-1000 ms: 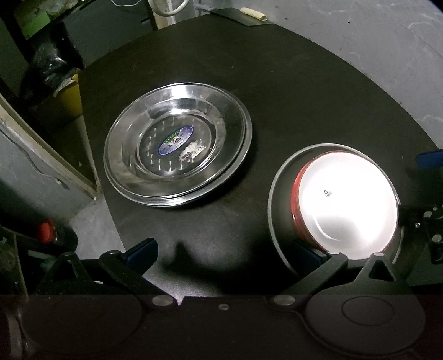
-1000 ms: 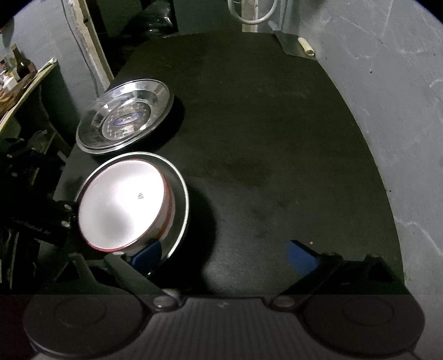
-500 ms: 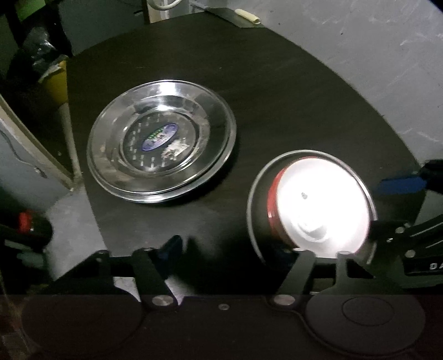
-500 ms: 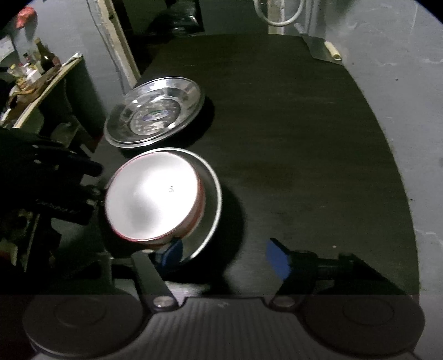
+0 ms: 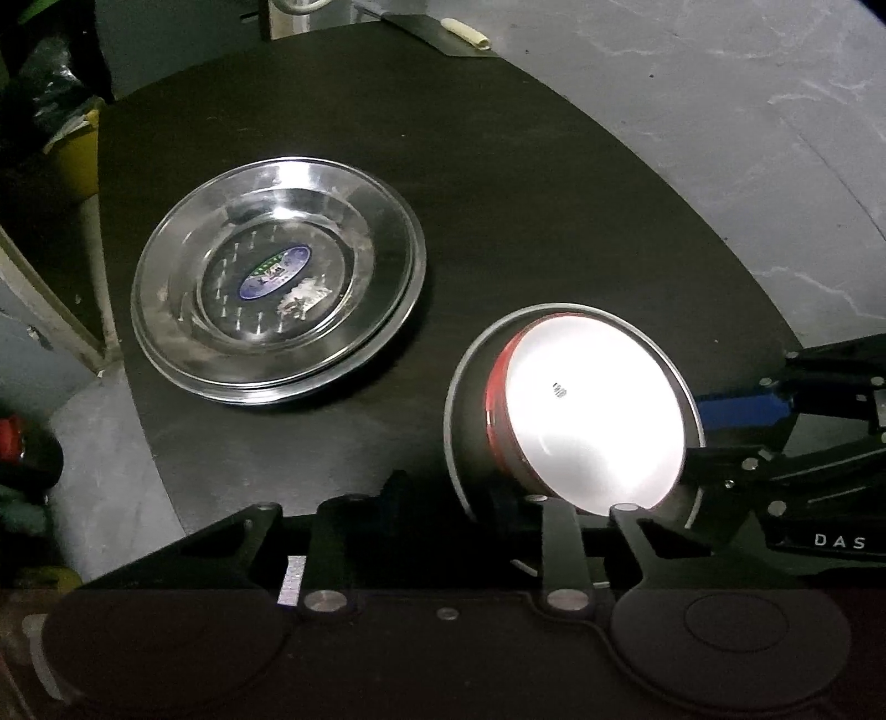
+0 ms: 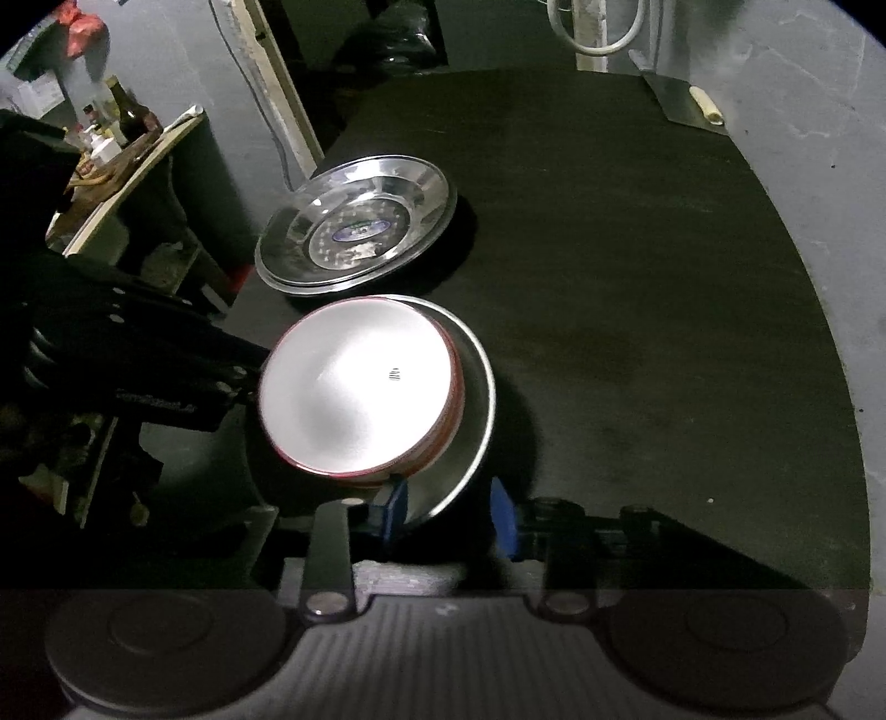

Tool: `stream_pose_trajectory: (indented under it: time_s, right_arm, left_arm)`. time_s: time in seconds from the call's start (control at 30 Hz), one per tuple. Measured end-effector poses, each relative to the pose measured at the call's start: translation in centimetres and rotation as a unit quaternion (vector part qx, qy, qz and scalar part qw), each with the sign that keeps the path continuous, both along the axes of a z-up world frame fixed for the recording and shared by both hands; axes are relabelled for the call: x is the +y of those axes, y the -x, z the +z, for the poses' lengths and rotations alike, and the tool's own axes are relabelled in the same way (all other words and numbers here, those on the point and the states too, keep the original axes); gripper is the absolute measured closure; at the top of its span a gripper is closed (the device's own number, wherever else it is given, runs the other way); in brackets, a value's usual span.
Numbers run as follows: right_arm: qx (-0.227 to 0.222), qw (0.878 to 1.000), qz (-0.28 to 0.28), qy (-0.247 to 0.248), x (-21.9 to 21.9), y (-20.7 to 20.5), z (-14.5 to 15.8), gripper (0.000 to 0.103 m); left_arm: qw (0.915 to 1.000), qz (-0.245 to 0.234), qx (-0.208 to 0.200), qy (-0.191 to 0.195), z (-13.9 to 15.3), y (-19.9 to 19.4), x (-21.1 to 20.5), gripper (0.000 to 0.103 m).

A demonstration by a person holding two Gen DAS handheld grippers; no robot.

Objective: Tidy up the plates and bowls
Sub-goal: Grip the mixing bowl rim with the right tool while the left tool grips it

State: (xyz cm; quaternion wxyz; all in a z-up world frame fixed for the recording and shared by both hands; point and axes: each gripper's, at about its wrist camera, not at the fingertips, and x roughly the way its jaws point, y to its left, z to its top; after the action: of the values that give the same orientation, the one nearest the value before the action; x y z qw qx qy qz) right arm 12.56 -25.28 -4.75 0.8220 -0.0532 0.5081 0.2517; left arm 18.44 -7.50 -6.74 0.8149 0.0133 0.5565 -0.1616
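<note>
A steel bowl [image 5: 470,399] [image 6: 470,421] stands on the black round table [image 5: 554,194], with a white red-rimmed bowl [image 5: 592,421] [image 6: 354,387] nested in it. Beyond it lies a stack of steel plates [image 5: 277,277] [image 6: 354,227] with a blue label in the middle. My left gripper [image 5: 451,498] straddles the steel bowl's near-left rim. Its jaws are closing with the rim between them, and a small gap still shows. My right gripper [image 6: 446,515] straddles the opposite rim with one blue pad inside and one outside. It is closing too, its outer pad clear of the rim.
A cleaver [image 5: 459,33] [image 6: 681,99] lies at the table's far edge. A yellow bin [image 5: 77,160] stands off the table to the left. A shelf with bottles [image 6: 122,127] shows further left. The table's right half [image 6: 664,332] is bare black surface, with grey floor around it.
Both grippers' jaws have narrowed from wide open to close around the steel bowl's rim. Both views have tilted slightly; bowls and plates have not shifted on the table.
</note>
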Motion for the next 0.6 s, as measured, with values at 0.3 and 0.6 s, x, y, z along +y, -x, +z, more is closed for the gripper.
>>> stream_pose_trajectory:
  time_s: [0.3, 0.6]
  right_arm:
    - [-0.004, 1.000, 0.002, 0.001, 0.26, 0.22, 0.12, 0.075]
    - [-0.002, 1.000, -0.003, -0.002, 0.10, 0.17, 0.12, 0.075]
  left_arm:
    - [0.9998, -0.017, 0.000, 0.003, 0.04, 0.18, -0.44, 0.087]
    - [0.9998, -0.019, 0.000, 0.002, -0.08, 0.19, -0.41, 0.087]
